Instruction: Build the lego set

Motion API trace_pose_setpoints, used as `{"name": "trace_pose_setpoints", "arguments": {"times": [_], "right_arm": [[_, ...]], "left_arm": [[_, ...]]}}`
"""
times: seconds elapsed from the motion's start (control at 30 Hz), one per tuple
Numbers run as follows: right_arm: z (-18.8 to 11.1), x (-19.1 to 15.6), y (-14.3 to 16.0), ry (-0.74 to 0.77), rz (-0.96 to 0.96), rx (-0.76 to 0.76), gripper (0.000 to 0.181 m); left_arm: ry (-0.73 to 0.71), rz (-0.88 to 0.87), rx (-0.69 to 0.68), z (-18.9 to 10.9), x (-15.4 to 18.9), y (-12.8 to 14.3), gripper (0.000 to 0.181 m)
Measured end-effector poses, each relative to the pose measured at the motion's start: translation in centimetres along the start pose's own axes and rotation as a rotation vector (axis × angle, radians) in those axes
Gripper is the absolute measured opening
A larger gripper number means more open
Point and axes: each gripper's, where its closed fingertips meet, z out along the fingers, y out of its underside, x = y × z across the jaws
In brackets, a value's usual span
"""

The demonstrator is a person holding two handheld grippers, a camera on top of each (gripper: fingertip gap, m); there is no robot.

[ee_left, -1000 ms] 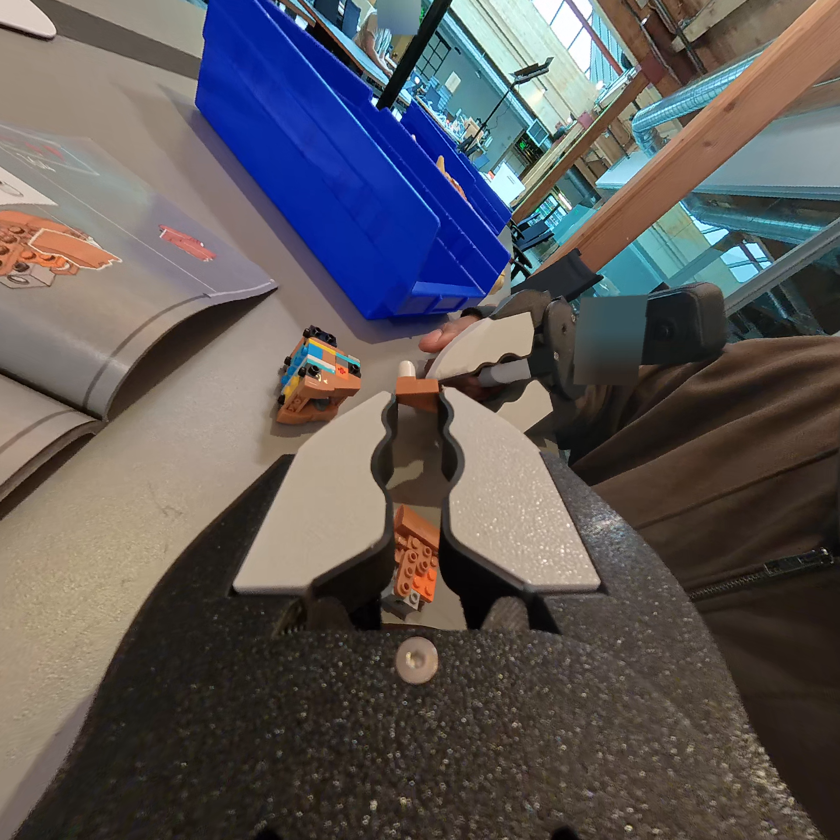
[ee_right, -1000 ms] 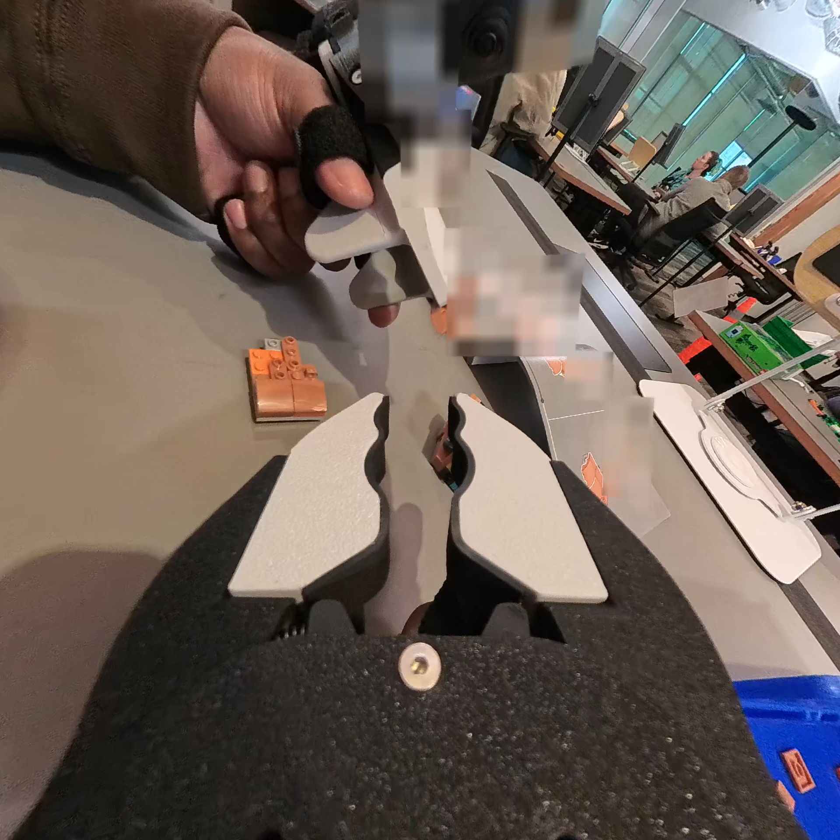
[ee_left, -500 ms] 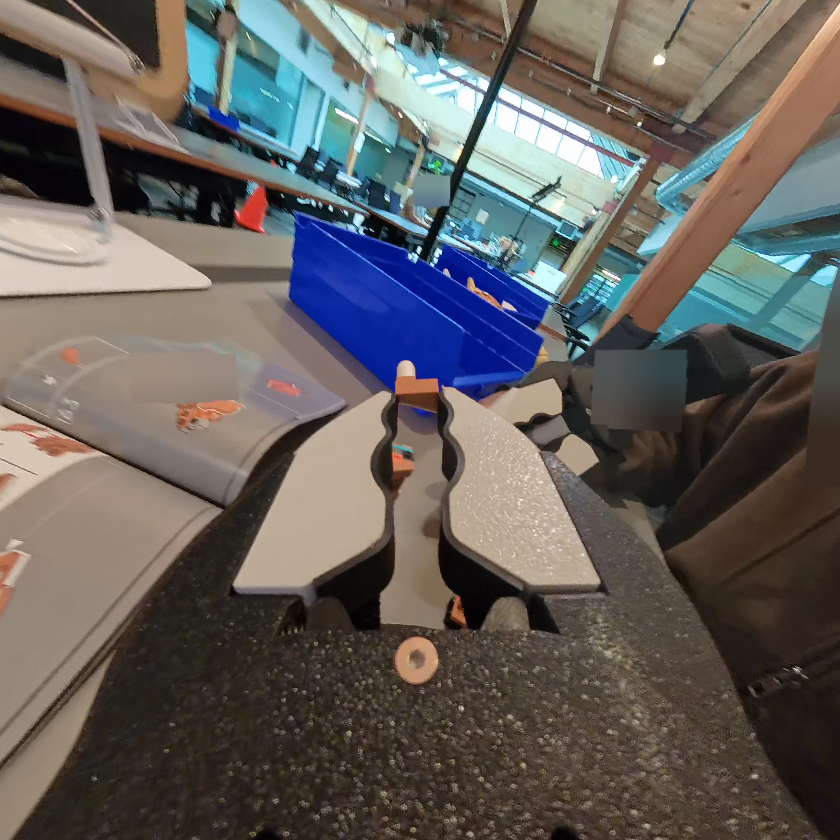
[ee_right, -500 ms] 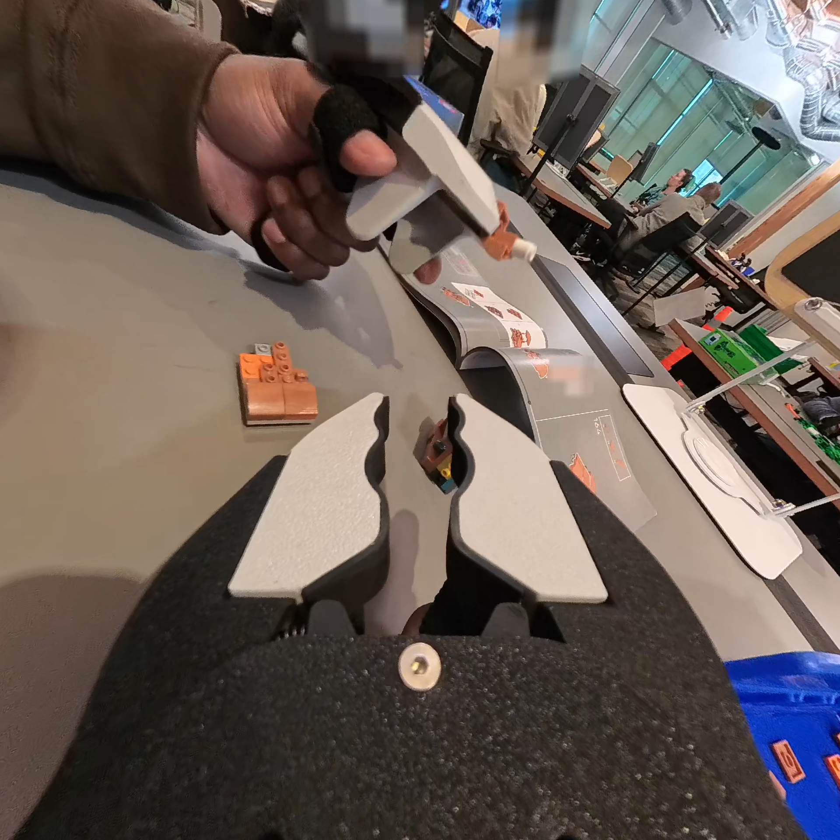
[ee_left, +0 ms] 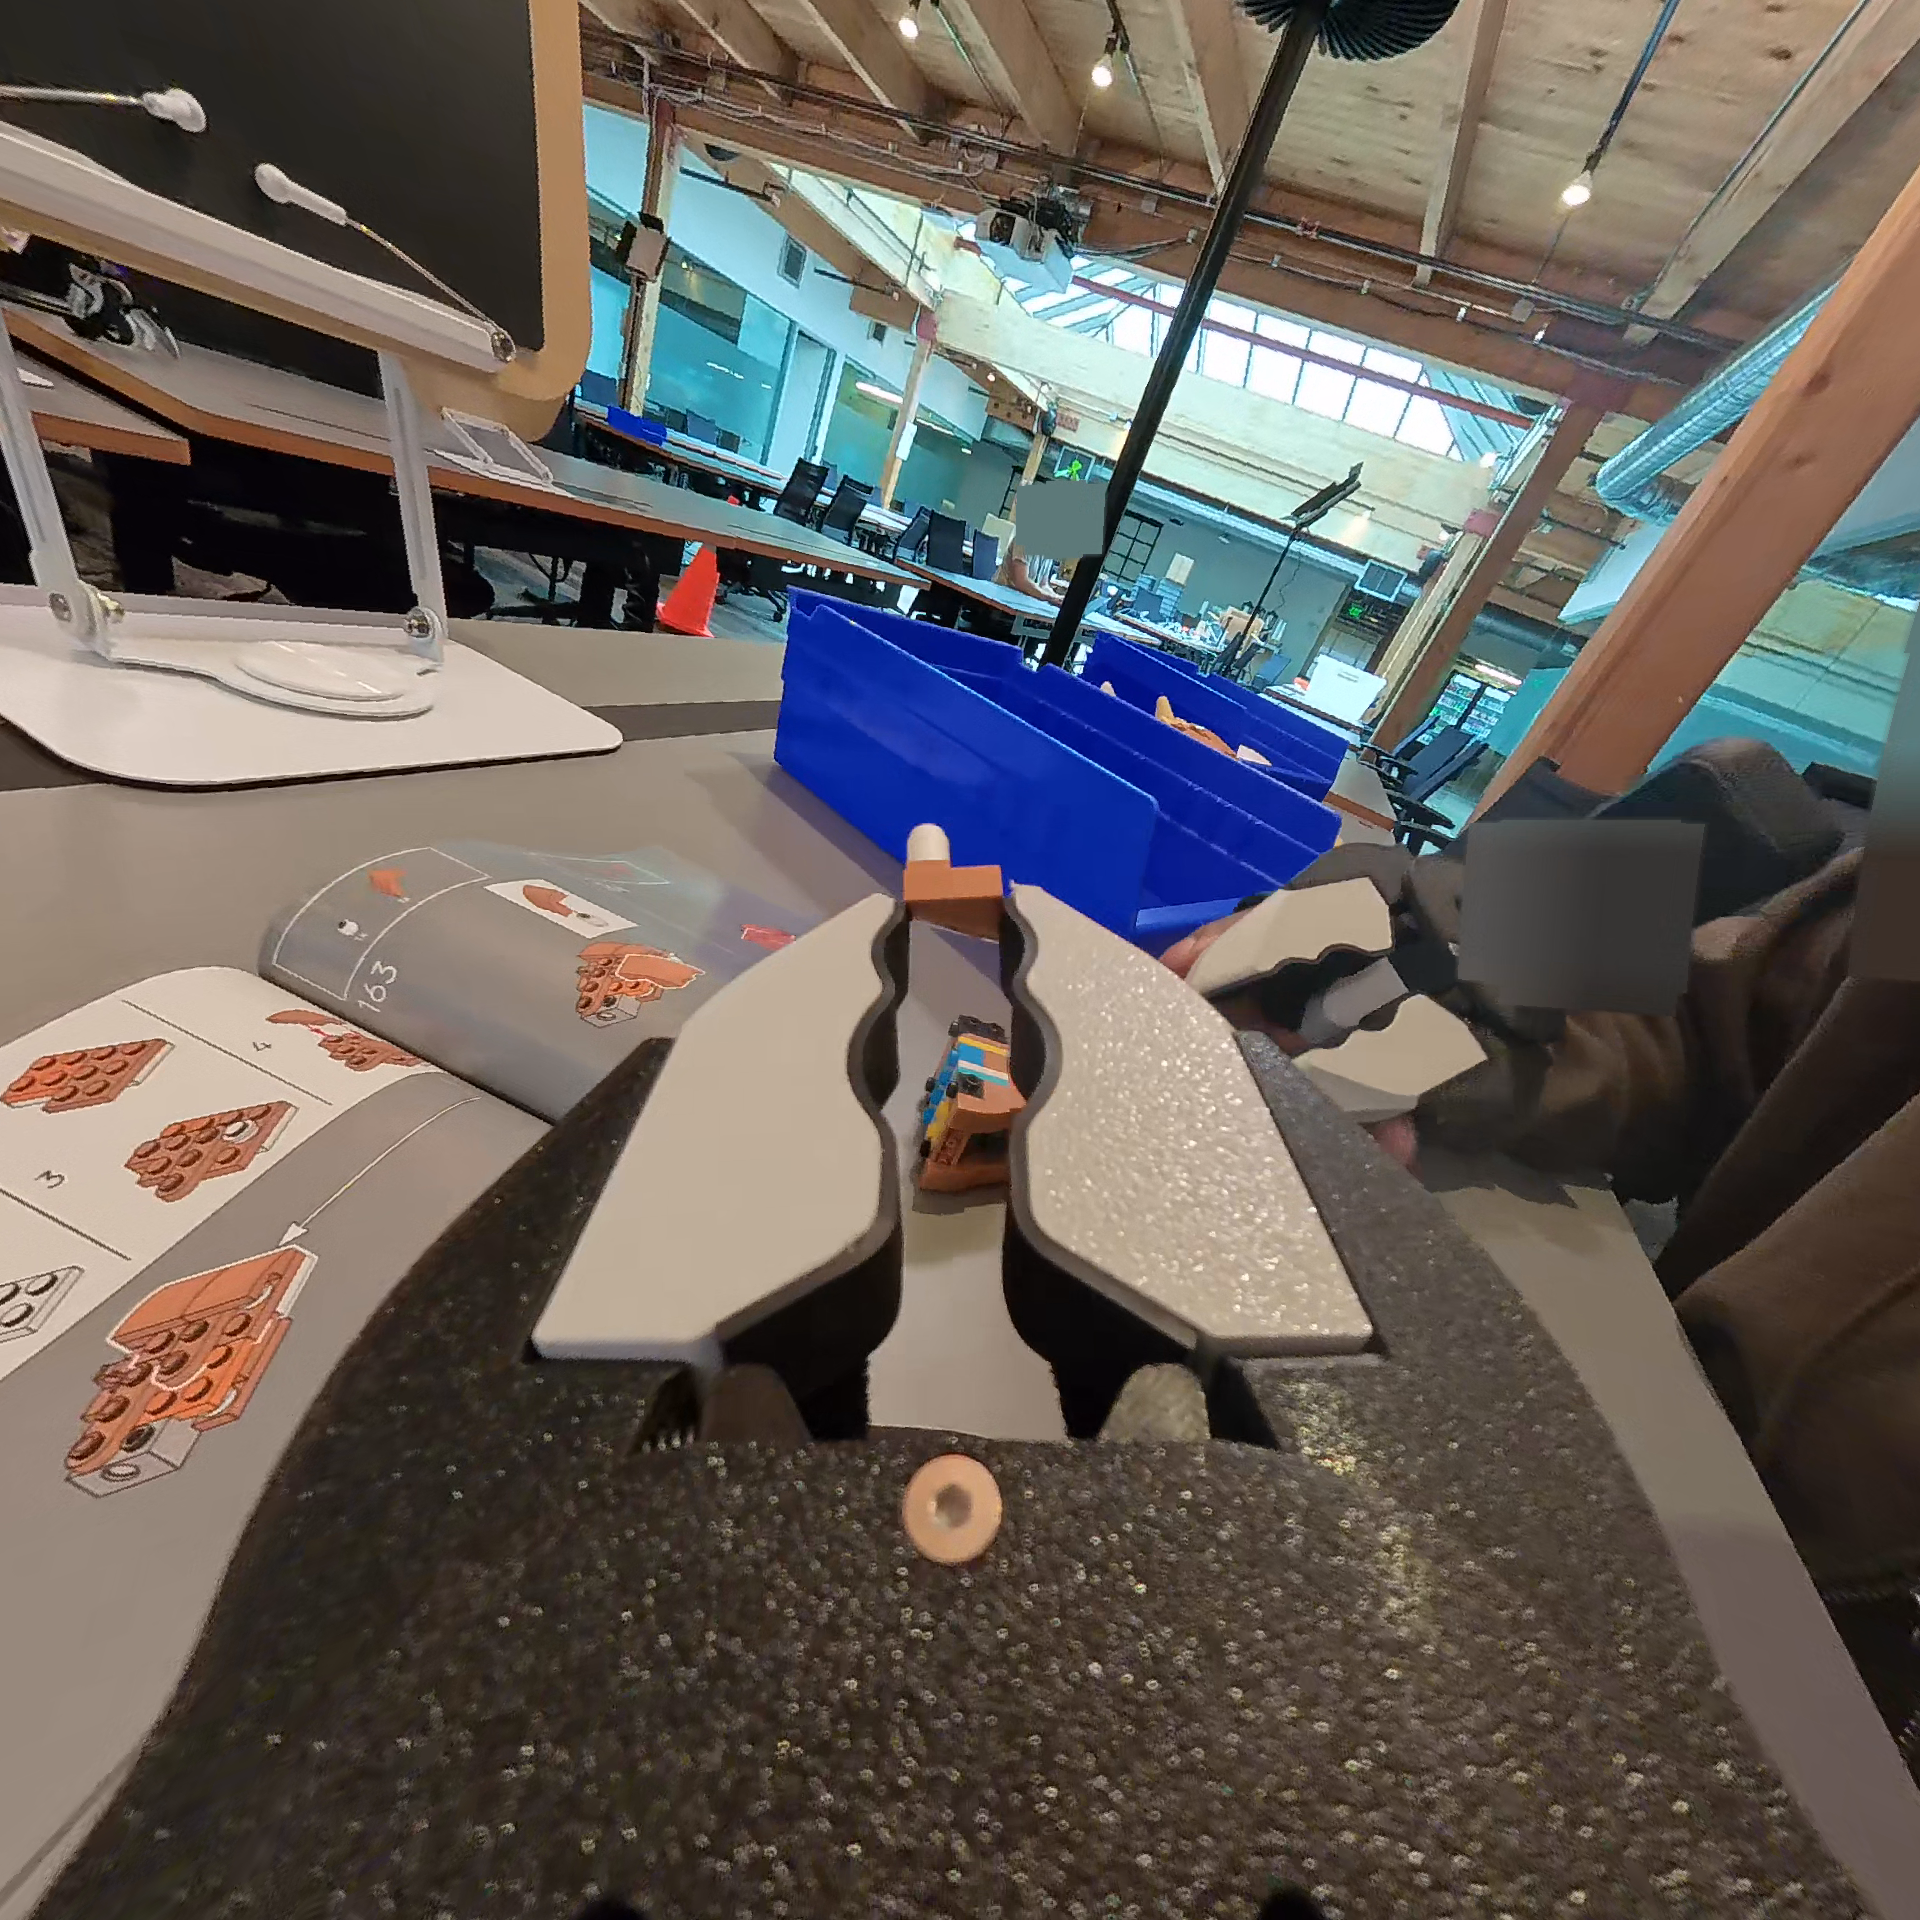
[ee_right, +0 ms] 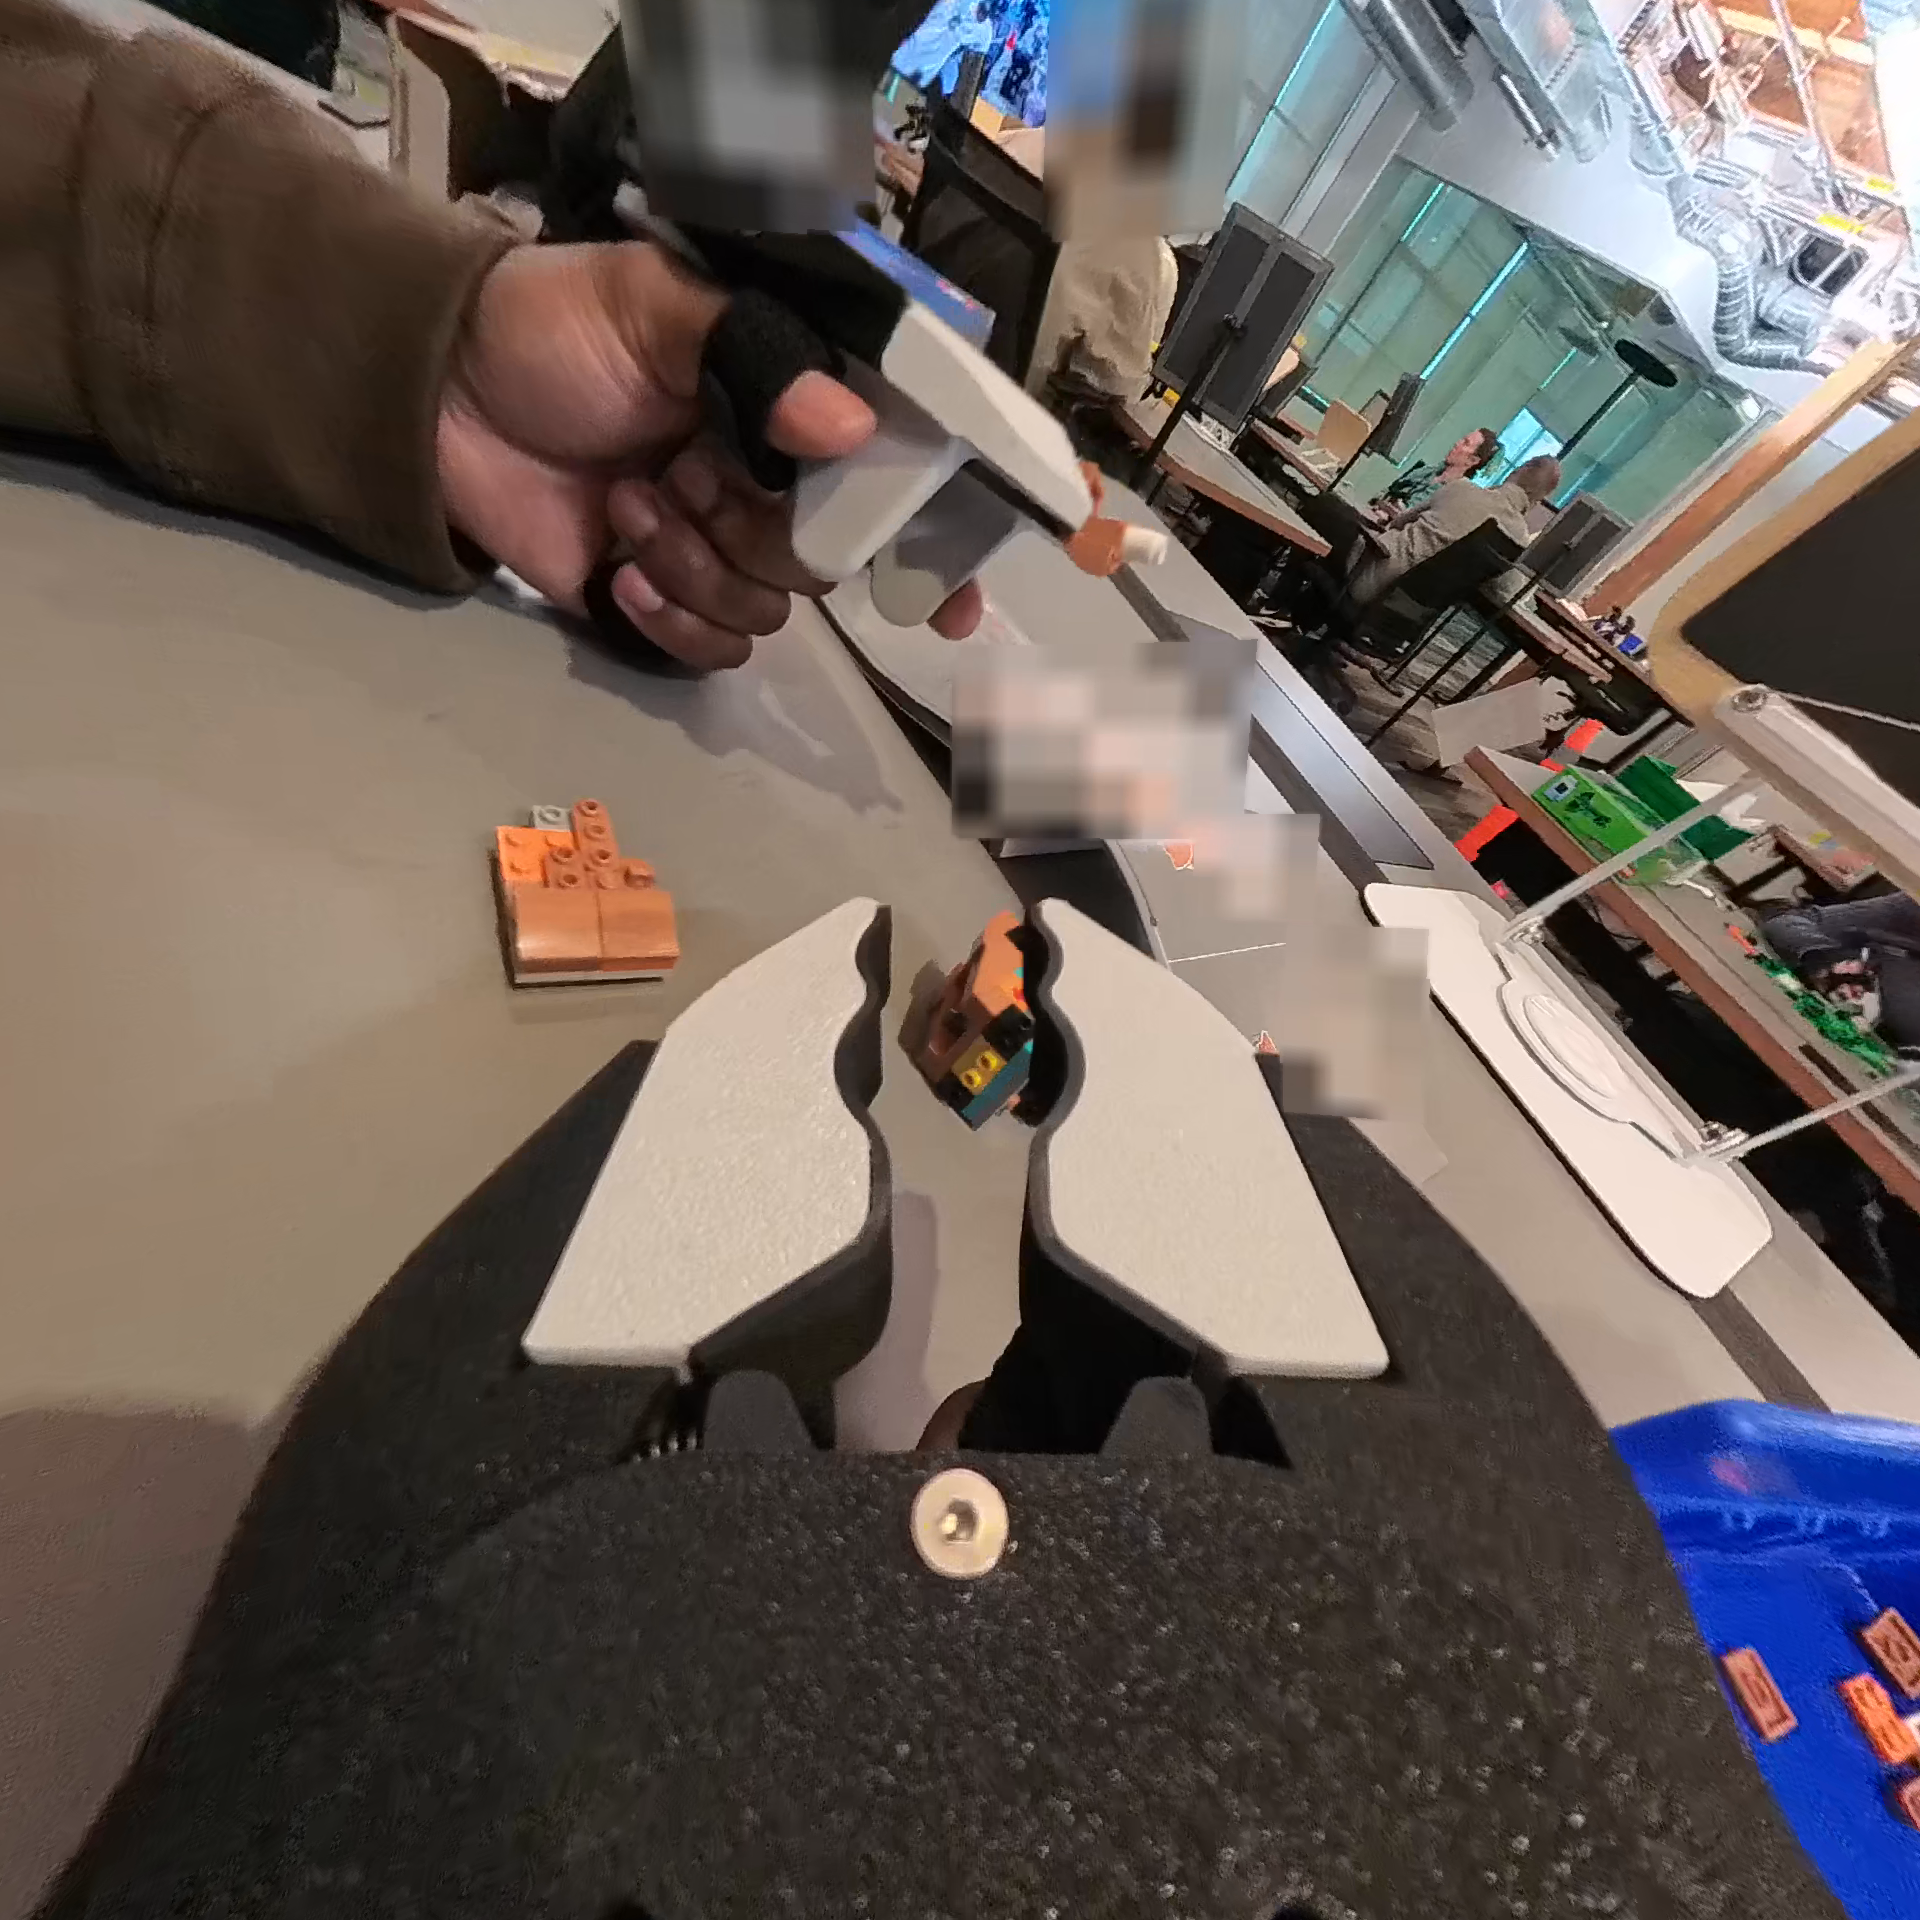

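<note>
My left gripper [ee_left: 951,906] is shut on a small brown lego piece with a white tip [ee_left: 948,881], held above the table; it also shows in the right wrist view [ee_right: 1117,540], beyond the person's hand. A multi-coloured brown, blue and yellow sub-assembly [ee_left: 968,1112] lies on the grey table beyond the fingers. My right gripper [ee_right: 961,914] is open and empty, low over the table, with that sub-assembly [ee_right: 971,1023] seen between its fingers. An orange and brown stepped assembly [ee_right: 582,894] lies to its left.
An open instruction booklet [ee_left: 312,1049] lies at the left. Blue parts bins [ee_left: 997,748] stand behind, one with loose brown pieces [ee_right: 1829,1621]. A white lamp base [ee_left: 260,696] is at the far left. The person's sleeve [ee_left: 1787,1195] is at the right. The left gripper's tips are roughly 11 cm from the right gripper's.
My left gripper has risen and tilted up with the brown piece still in it. My right gripper has come closer to the multi-coloured sub-assembly, its jaws still apart.
</note>
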Motion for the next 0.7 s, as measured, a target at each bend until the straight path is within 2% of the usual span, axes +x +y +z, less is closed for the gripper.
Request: {"name": "trace_pose_setpoints", "arguments": {"times": [0.23, 0.5, 0.7], "right_arm": [[-0.3, 1.0, -0.3, 0.008, 0.087, 0.032, 0.023], [-0.7, 1.0, -1.1, -0.006, 0.117, 0.094, 0.023], [-0.9, 0.9, -1.7, -0.018, 0.131, 0.137, 0.023]], "left_arm": [[0.072, 0.004, -0.012, 0.2, 1.2, 0.3, 0.016], [0.282, 0.141, -0.048, 0.3, 5.4, 1.1, 0.016], [0.453, 0.154, -0.009, -0.4, 8.1, 1.0, 0.016]]}}
